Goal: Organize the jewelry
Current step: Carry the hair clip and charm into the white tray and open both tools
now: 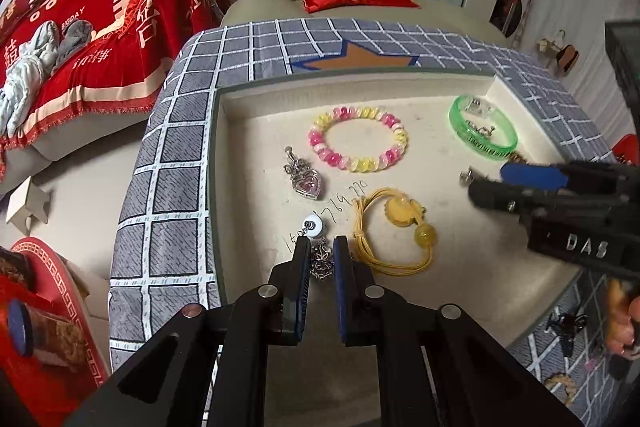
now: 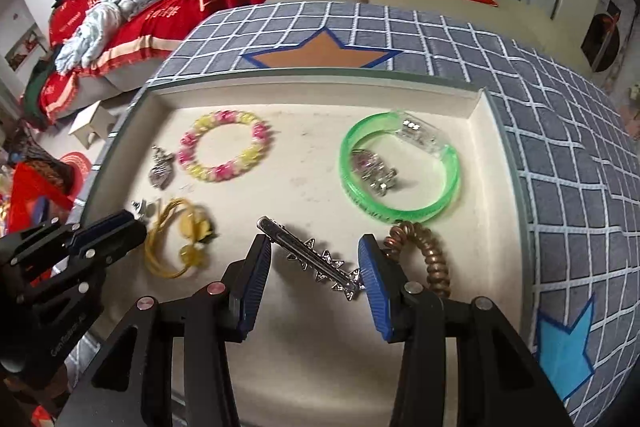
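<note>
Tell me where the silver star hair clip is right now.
In the right wrist view, the silver star hair clip lies diagonally on the tray between the right gripper's open jaws, near the copper coil.

A cream tray (image 2: pixel 440 99) sits on the checked cloth (image 2: pixel 560 147). Pink-and-yellow bead bracelet (image 2: pixel 224 147) near the far left corner, heart pendant (image 2: pixel 160 167) beside it. Green bangle (image 2: pixel 400 167) by the far right corner. Yellow hair tie (image 2: pixel 176 243), starred hair clip (image 2: pixel 316 259) and coiled brown band (image 2: pixel 432 255) lie nearer.
</note>
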Tool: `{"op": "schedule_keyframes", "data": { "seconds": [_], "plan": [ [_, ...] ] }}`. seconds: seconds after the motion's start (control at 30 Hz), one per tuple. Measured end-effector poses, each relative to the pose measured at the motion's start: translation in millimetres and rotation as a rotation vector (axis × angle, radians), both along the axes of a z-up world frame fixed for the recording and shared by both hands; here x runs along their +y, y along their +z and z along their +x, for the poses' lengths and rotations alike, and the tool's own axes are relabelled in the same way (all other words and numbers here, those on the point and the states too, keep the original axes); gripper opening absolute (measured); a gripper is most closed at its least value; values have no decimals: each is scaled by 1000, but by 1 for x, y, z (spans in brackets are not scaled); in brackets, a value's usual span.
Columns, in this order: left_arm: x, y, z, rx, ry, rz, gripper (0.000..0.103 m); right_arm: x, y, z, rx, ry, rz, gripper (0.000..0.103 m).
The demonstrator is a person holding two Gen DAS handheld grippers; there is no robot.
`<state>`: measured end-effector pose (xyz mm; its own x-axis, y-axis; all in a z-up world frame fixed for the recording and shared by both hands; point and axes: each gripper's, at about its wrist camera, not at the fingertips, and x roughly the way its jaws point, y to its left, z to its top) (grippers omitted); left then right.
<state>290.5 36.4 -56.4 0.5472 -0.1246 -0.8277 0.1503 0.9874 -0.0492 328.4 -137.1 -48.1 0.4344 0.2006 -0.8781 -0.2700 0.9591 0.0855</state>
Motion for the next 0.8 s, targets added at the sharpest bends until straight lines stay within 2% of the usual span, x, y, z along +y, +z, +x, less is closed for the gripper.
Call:
{"op": "schedule_keyframes", "data": {
  "seconds": [0.23, 0.33, 0.4, 0.57, 0.8],
  "plan": [
    [-7, 0, 1, -28, 0, 41, 28, 6, -1, -1, -32, 15, -67, 51],
    [-6, -1, 0, -28, 1, 38, 28, 7, -2, 0, -21, 14, -49, 61],
    [-6, -1, 0, -31, 3, 39, 28, 5, -1, -1, -22, 11, -27, 68],
    [-5, 2, -4, -51, 13, 39, 28, -4, 13, -6, -34, -2, 57, 78],
    [-6, 9, -5, -68, 17, 41, 28, -23, 41, -27, -77, -33, 166, 80]
  ]
}}
